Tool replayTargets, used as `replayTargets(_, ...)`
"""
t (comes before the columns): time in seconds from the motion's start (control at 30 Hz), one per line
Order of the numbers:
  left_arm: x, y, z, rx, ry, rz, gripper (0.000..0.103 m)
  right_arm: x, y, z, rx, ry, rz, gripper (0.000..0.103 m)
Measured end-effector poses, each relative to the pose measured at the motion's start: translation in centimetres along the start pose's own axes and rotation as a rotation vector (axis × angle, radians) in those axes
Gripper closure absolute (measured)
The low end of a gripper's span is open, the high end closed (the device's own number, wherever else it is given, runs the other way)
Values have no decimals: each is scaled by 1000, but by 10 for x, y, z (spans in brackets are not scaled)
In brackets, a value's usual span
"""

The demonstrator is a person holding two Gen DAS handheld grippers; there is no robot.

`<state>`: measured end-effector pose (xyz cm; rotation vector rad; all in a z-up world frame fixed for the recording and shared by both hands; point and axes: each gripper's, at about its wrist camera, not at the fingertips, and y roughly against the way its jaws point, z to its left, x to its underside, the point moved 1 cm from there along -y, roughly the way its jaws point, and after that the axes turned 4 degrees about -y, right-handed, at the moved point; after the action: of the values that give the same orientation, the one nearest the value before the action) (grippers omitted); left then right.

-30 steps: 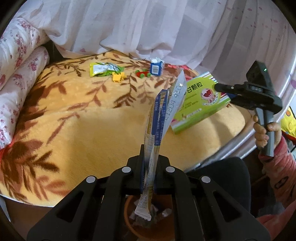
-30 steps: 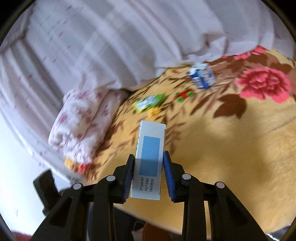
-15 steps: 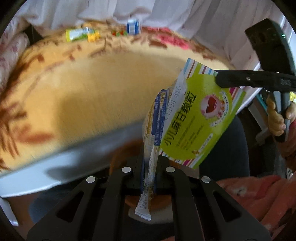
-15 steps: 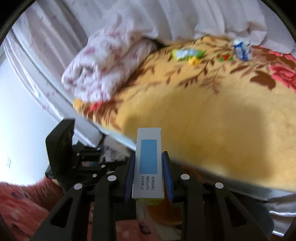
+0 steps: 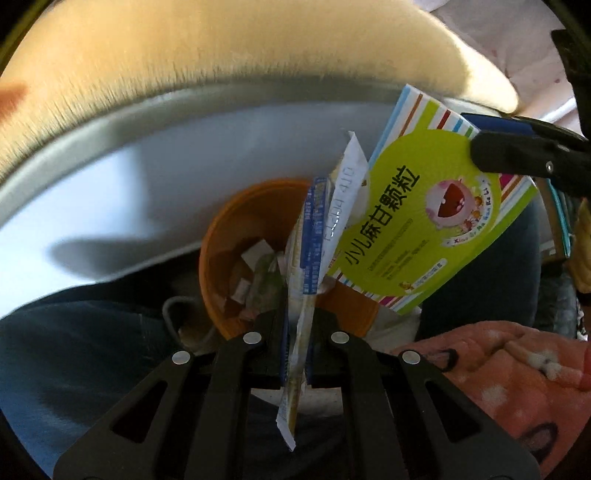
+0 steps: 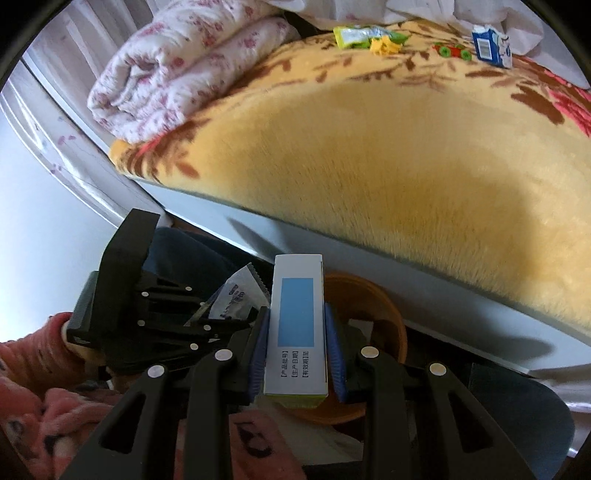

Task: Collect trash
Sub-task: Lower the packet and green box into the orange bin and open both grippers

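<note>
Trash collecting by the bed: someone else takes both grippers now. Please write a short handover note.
Left gripper: shut on thin sachet wrappers, held over the orange bin.
Right gripper: shut on the green medicine box, also just above the bin.
Done: both pieces are picked up and brought to the bin, which already holds some scraps.
Left: release both into the bin. Then return to the yellow blanket for the green snack wrapper and the small blue carton at its far edge. Small toy pieces lie between them; whether they are trash I cannot tell.
</note>
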<state>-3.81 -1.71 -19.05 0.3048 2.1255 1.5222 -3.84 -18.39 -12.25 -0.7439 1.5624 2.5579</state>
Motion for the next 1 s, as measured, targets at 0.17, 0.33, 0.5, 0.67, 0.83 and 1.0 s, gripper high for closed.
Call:
replayTargets(0.17, -2, -16, 2, -20, 21, 28, 95, 3, -14, -2, 40, 10, 11, 69)
replayTargets(0.33, -4, -16, 3, -53, 33, 18, 40, 1, -12, -13, 43, -36, -5, 38)
replayTargets(0.5, -5, -15, 6, -55, 45, 21, 37, 2, -10, -19, 48, -56, -14, 38)
replayTargets(0.67, -5, -14, 8, -60, 52, 20, 34, 2, -13, -18, 56, -67, -14, 37)
replayTargets(0.83, -4, -13, 9, -67, 57, 13, 33, 2, -11, -19, 64, -71, -22, 37)
replayTargets(1.0, -5, -8, 7, -71, 59, 1, 33, 2, -5, -19, 67, -70, -36, 37)
